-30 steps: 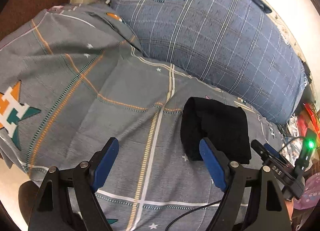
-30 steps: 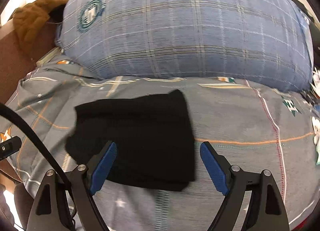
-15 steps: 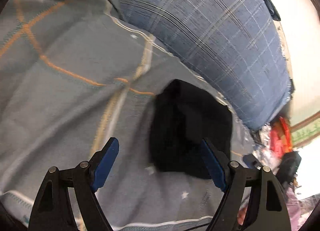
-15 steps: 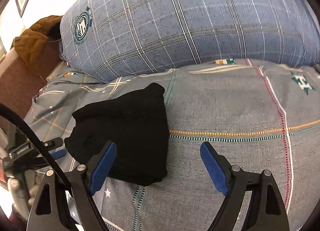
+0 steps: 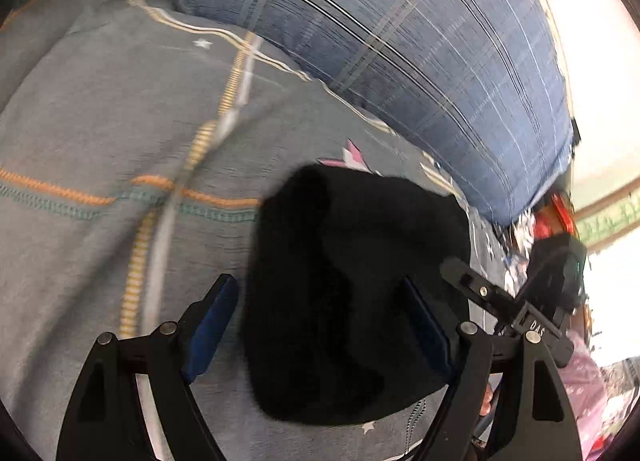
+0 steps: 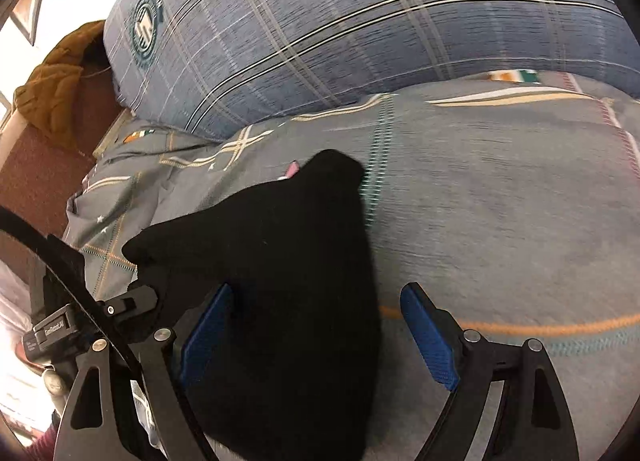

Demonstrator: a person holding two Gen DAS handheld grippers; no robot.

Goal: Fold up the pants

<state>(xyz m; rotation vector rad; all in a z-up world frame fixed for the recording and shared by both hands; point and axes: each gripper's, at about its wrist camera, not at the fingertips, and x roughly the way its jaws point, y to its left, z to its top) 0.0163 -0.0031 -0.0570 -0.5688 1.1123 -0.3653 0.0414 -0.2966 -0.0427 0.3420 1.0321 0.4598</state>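
Note:
The black pants lie folded into a compact bundle on the grey patterned bedsheet. My left gripper is open and low over the bundle, its blue pads on either side of the near part. In the right wrist view the same pants lie at the lower left. My right gripper is open, with its left pad over the fabric and its right pad over the sheet. Neither gripper holds anything. The other gripper's body shows at the left edge.
A large blue plaid pillow lies along the back of the bed, also seen in the left wrist view. A brown garment lies at the far left on the brown headboard. Colourful clutter sits past the bed's right end.
Both grippers have moved in closer to the folded pants, which now fill more of each view. Both stay open.

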